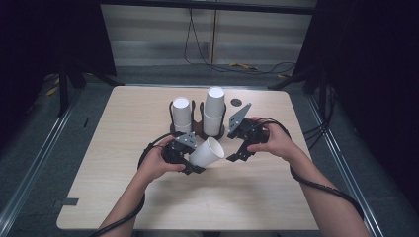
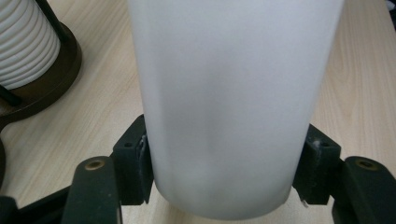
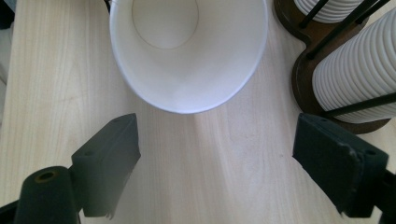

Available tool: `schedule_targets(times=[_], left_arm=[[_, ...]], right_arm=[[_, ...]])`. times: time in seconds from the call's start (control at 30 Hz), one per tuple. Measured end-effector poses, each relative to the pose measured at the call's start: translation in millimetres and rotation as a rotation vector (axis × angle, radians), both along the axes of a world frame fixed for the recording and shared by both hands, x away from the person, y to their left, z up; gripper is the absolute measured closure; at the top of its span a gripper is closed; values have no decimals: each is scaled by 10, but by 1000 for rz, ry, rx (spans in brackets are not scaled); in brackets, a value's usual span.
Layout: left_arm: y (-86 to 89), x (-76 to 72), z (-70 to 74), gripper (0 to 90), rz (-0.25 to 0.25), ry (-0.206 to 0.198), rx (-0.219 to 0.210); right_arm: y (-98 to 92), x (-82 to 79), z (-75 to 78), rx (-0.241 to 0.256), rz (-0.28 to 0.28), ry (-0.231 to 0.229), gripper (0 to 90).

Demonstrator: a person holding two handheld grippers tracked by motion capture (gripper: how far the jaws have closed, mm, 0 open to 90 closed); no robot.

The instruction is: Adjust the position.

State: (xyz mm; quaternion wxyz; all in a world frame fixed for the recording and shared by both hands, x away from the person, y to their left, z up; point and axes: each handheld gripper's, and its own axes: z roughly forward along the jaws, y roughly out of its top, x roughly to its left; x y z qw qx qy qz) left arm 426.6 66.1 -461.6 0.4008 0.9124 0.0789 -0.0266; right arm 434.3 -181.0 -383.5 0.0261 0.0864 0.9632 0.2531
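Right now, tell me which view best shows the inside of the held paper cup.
The right gripper view: the paper cup faces it mouth-on, showing its empty bottom. The high view shows it tilted in the left tongs; the left gripper view shows its outer wall, clamped between the jaws.

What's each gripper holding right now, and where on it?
The left gripper clamps the paper cup by its side wall near the closed base. The right gripper is open and holds nothing.

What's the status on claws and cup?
Left claw shut on the white paper cup, held tilted off the table. Right claw open, facing the cup's mouth, apart from it. Dark wooden cup rack with two stacks close behind.
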Motion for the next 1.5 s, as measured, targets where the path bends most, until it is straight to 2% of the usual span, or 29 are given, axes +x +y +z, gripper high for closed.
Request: schedule_targets(times=[0.1, 0.43, 0.67, 0.8, 1.0, 1.1, 1.3, 1.47, 1.5], left_arm=[[6, 2, -1, 346, -3, -2, 2], [17, 8, -24, 346, -3, 9, -39], [7, 6, -33, 345, -9, 9, -46], [5, 10, -34, 345, -13, 2, -35], [9, 11, -37, 345, -1, 9, -41], [6, 10, -37, 345, 0, 7, -36], [-18, 5, -36, 345, -1, -2, -36], [-37, -9, -20, 345, -5, -1, -45], [-37, -6, -13, 345, -11, -8, -35]], right_arm=[[-19, -1, -9, 15, -7, -1, 138], [-46, -5, -15, 87, -29, 6, 137], [-18, -9, -23, 100, -26, 15, 136], [4, -4, -28, 110, -24, 17, 135], [35, -8, -30, 123, -14, 30, 135], [50, -21, -35, 111, -2, 31, 135], [70, -26, -15, 139, -2, 34, 134], [126, -28, -27, 132, 9, 38, 135], [138, -28, -29, 130, 12, 38, 135]])
